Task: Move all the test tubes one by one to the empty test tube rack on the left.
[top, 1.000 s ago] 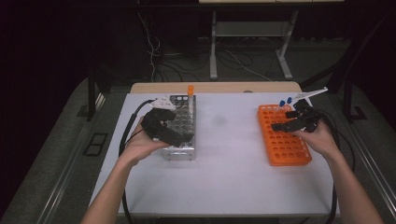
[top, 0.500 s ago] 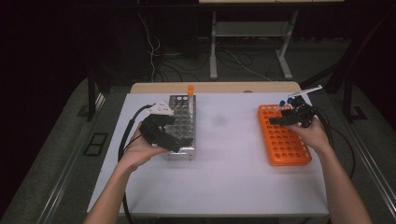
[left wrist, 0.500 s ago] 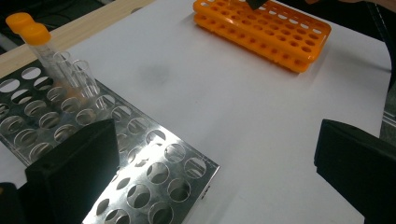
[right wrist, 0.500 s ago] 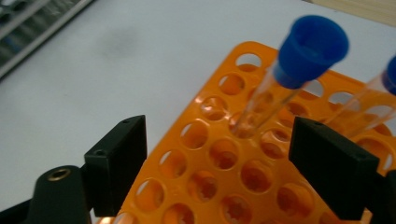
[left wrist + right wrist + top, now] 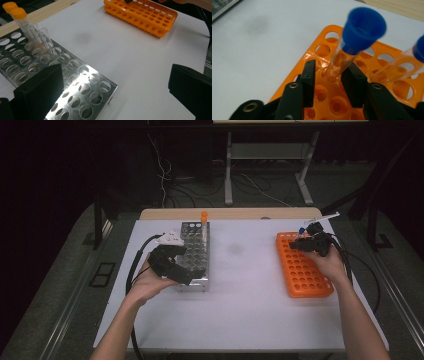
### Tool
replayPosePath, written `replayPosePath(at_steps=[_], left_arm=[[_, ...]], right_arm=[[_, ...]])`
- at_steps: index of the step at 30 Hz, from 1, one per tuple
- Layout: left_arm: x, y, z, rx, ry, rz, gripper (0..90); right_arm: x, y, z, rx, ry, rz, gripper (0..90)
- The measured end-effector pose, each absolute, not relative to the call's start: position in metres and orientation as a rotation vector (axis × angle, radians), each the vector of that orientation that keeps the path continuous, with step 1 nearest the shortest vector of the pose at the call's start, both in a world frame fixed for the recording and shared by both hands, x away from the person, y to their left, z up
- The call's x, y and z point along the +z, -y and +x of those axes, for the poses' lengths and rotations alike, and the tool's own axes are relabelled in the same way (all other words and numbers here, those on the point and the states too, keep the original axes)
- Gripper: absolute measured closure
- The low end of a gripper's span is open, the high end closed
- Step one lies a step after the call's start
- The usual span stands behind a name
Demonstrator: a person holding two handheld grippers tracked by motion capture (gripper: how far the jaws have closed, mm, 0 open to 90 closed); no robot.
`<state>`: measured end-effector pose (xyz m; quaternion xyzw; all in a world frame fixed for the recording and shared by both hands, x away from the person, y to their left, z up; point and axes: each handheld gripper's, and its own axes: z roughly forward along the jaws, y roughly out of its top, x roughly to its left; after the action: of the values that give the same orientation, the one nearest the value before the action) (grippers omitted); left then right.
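At the left, the left gripper [image 5: 192, 276] hung over the near end of the metal rack [image 5: 196, 251], jaws spread wide with nothing between them; two orange-capped tubes [image 5: 21, 23] stood at that rack's far end. Across the white table [image 5: 245, 290], the right gripper [image 5: 328, 78] sat at the orange rack's [image 5: 302, 270] far end, jaws just closing around the blue-capped tube [image 5: 350, 47] standing in a hole; whether the pads pressed it, I couldn't tell.

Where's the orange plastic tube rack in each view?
High view: orange plastic tube rack at the table's right, under the right gripper.
Left gripper view: top, right of centre.
Right gripper view: lower centre, beneath the jaws.
Shared landmark: white tabletop.
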<state>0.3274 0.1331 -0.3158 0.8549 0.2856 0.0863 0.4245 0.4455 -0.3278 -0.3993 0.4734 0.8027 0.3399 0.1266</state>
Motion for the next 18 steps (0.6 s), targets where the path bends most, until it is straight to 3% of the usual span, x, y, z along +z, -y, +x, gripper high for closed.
replayPosePath(at_steps=[12,18], left_arm=[[-0.319,-0.133,0.327,0.204,-0.712,2.151,0.0],[-0.320,-0.132,0.328,0.199,-0.710,2.156,0.0]], right_arm=[[-0.403,0.319,0.452,0.960,-2.290,1.351,75.3],[-0.402,0.316,0.451,0.940,-2.294,1.333,75.8]])
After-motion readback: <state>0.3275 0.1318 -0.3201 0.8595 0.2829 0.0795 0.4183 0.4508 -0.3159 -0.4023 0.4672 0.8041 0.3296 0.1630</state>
